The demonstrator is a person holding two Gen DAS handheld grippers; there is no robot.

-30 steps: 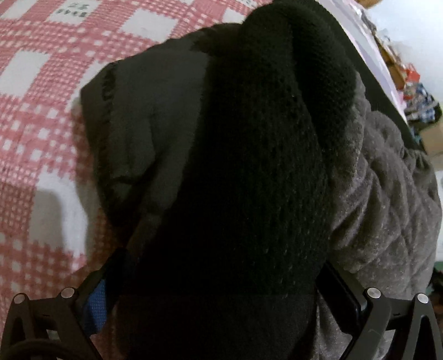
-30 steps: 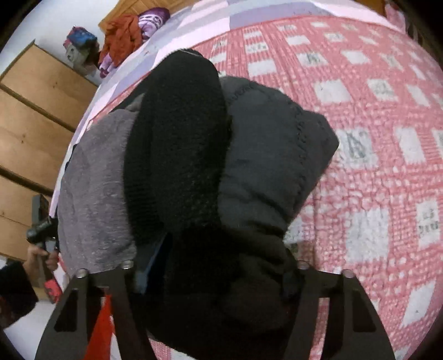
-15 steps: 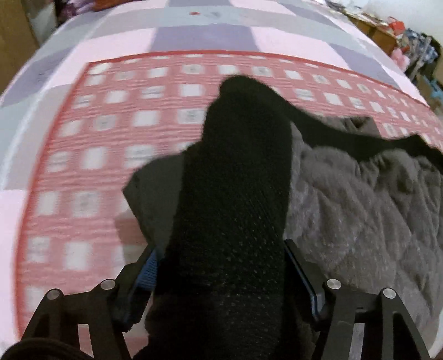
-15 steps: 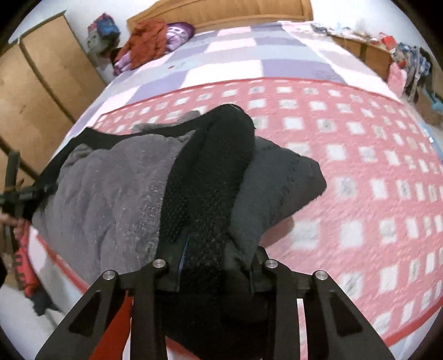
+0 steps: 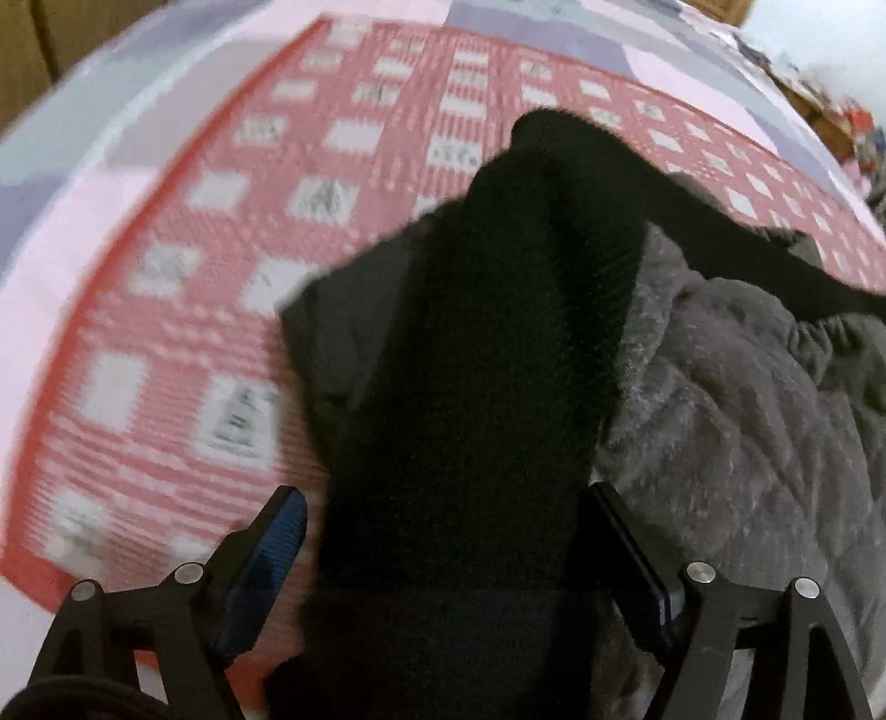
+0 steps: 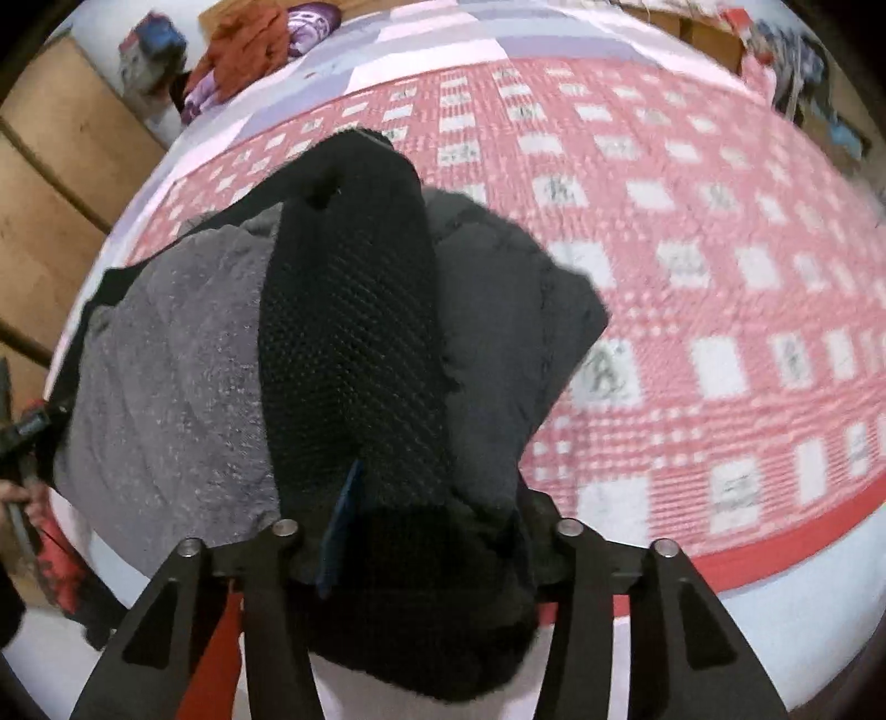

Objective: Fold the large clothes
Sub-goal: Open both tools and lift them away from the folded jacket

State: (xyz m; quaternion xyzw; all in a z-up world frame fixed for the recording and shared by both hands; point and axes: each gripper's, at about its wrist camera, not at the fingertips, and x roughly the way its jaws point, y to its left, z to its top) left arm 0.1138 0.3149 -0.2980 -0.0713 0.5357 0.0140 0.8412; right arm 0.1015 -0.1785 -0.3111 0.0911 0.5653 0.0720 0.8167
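Both tools point steeply down over the bed [image 6: 720, 277]. The left tool [image 5: 443, 554] and right tool [image 6: 426, 531], jaws just widened, each remain clamped on a thick fold of the dark jacket [image 6: 343, 332], which hangs from them just above the near part of the checked quilt [image 5: 221, 277].

One dark garment [image 5: 747, 421], one checked bedspread [image 5: 183, 310], two tools.

Bed [image 6: 720, 249] under red-and-white checked cover, pink and purple blocks at far end. Grey quilted garment [image 6: 166, 387] partly on it; orange clothes [image 6: 243, 44] at headboard.
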